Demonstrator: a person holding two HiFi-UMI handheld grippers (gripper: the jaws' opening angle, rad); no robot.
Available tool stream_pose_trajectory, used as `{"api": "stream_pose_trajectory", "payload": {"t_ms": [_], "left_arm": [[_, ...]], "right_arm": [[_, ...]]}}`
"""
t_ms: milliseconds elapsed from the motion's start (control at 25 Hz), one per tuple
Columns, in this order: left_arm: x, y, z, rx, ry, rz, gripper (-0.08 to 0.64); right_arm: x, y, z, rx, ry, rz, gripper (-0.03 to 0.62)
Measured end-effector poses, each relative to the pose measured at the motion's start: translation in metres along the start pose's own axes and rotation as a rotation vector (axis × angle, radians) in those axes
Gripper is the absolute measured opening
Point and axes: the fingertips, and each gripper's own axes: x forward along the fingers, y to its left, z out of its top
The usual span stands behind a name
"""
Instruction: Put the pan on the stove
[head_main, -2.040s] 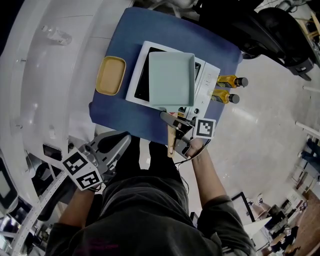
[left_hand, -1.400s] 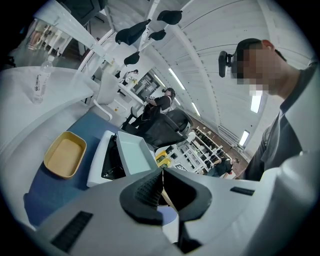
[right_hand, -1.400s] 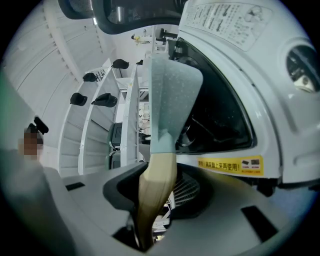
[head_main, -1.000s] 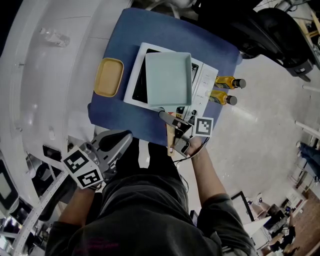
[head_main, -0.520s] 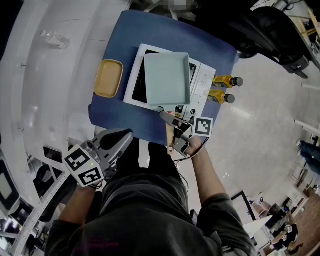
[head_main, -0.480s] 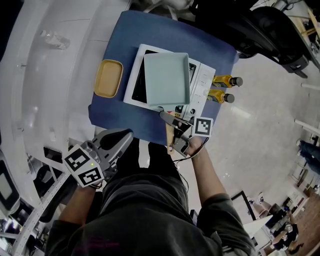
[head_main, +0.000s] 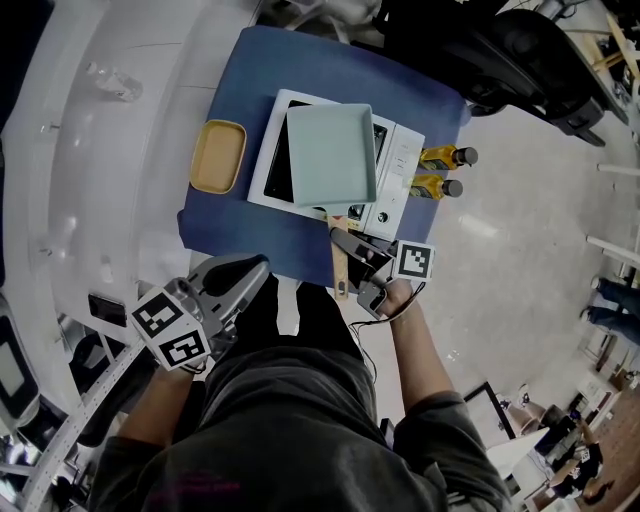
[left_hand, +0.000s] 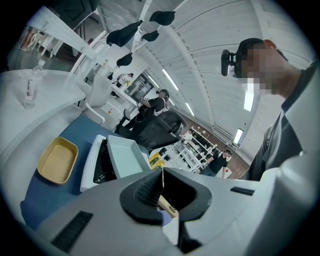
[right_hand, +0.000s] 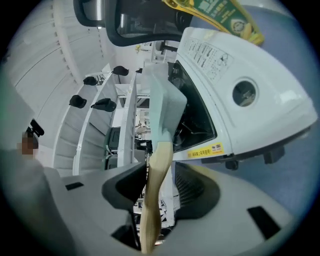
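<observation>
The pale green square pan (head_main: 332, 155) sits on the white stove (head_main: 398, 165), its wooden handle (head_main: 340, 268) pointing toward me over the blue table. My right gripper (head_main: 347, 247) straddles that handle (right_hand: 155, 180) with its jaws spread. A gap shows beside the wood, so the pads are not pressing on it. In the right gripper view the pan (right_hand: 165, 110) rests on the stove (right_hand: 250, 95). My left gripper (head_main: 245, 272) hangs off the table's near left edge, open and holding nothing. Its view shows the pan (left_hand: 125, 155) from the side.
A yellow tray (head_main: 218, 156) lies left of the stove on the blue table top (head_main: 240, 230). Two yellow oil bottles (head_main: 440, 157) stand at the stove's right. A white curved counter with a clear bottle (head_main: 112, 78) runs along the left. A black chair (head_main: 520, 50) stands behind.
The right gripper's jaws have loosened from the pan handle and eased back a little to the right. The pan stays on the stove. The left gripper has barely moved.
</observation>
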Motion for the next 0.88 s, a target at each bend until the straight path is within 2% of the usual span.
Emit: {"api": "stream_pose_trajectory", "payload": {"t_ms": [440, 680, 880], "left_arm": [[-0.013, -0.016, -0.007, 0.025, -0.023, -0.01, 0.006], [-0.021, -0.029, -0.007, 0.048, -0.036, -0.018, 0.006], [-0.027, -0.042, 0.001, 0.084, -0.054, -0.033, 0.006]], "right_arm": [[-0.048, 0.005, -0.015, -0.131, -0.016, -0.086, 0.161], [-0.079, 0.013, -0.017, -0.221, -0.063, -0.178, 0.158], [-0.098, 0.035, -0.01, -0.358, -0.11, -0.251, 0.143]]}}
